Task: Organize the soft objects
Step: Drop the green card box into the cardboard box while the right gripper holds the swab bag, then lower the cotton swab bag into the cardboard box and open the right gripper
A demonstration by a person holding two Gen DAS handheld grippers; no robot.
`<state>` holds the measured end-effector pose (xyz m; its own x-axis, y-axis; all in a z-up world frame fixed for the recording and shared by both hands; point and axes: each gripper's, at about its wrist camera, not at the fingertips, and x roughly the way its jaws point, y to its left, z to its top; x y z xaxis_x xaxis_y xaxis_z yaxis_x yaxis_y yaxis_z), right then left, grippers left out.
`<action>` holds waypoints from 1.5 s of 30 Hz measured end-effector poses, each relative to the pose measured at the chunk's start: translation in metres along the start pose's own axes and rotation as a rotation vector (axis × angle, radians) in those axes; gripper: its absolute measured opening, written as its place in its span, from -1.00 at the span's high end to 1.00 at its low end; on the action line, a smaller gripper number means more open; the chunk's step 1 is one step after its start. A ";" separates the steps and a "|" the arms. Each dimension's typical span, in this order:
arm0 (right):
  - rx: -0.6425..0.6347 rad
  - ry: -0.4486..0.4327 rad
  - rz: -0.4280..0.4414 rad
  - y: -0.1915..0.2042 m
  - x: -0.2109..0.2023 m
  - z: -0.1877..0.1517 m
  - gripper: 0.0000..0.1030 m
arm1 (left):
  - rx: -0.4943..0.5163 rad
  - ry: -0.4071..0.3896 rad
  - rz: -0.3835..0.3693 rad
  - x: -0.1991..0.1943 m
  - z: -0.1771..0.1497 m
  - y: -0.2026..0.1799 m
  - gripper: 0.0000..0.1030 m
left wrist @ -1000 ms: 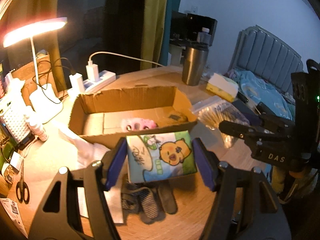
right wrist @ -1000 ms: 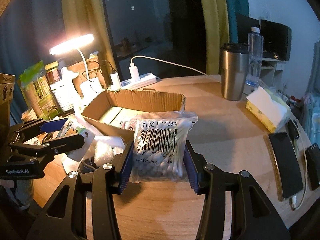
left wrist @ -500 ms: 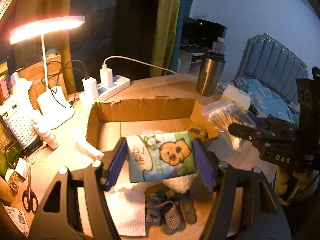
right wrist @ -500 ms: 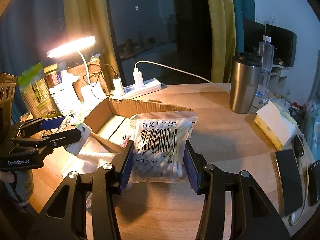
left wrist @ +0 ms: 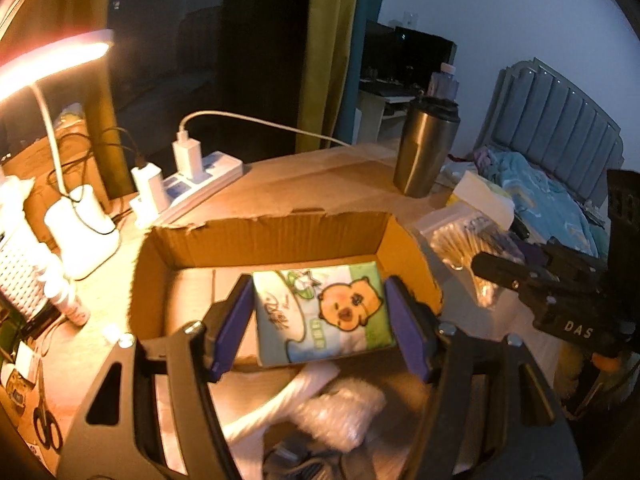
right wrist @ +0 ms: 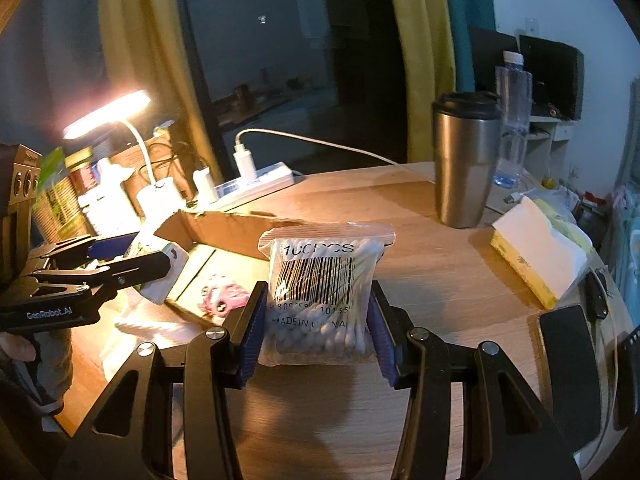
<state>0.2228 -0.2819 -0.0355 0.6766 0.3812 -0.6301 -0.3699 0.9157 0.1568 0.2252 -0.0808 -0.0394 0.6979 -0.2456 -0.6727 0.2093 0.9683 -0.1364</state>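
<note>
Wooden tabletop [right wrist: 440, 264] fills the lower half of both views, with dark windows and yellow curtains behind and a lit desk lamp [left wrist: 52, 60] glowing at upper left.

At the lower centre of the left wrist view, the left gripper [left wrist: 320, 320] is closed on a tissue pack [left wrist: 322, 314] printed with an orange cartoon animal; both blue pads press its short sides. The pack hangs over the near part of an open cardboard box [left wrist: 276, 240] that takes up the middle of the frame. Below the pack, at the bottom edge, lie white cloth [left wrist: 276, 404] and a crinkled clear bag [left wrist: 340, 420]. Scissors [left wrist: 46, 428] lie at lower left. A power strip [left wrist: 200, 176] with chargers sits at upper left of centre, and a steel tumbler [left wrist: 426, 148] stands at upper right of centre.

At the lower centre of the right wrist view, the right gripper [right wrist: 316, 328] is closed on a zip bag of cotton swabs [right wrist: 320, 292], barcode facing the camera, held upright just above the table. The box [right wrist: 224, 228] lies to the left of it, with a pink item [right wrist: 222, 298] inside. The left gripper [right wrist: 132, 258] reaches in from the left edge over the box, the pack [right wrist: 160, 276] between its fingers. At right are a yellow-and-white tissue box [right wrist: 536, 256] and a dark phone [right wrist: 572, 360]; the tumbler [right wrist: 466, 160] stands at upper right.
</note>
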 end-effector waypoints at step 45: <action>0.023 0.004 -0.046 -0.026 -0.002 0.006 0.03 | -0.100 0.031 -0.004 0.053 0.019 0.007 -0.63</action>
<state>0.2346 -0.3055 -0.0334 0.6900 0.3382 -0.6399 -0.3238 0.9350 0.1450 0.2766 -0.0882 -0.0623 0.6755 -0.2496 -0.6938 0.1419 0.9674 -0.2099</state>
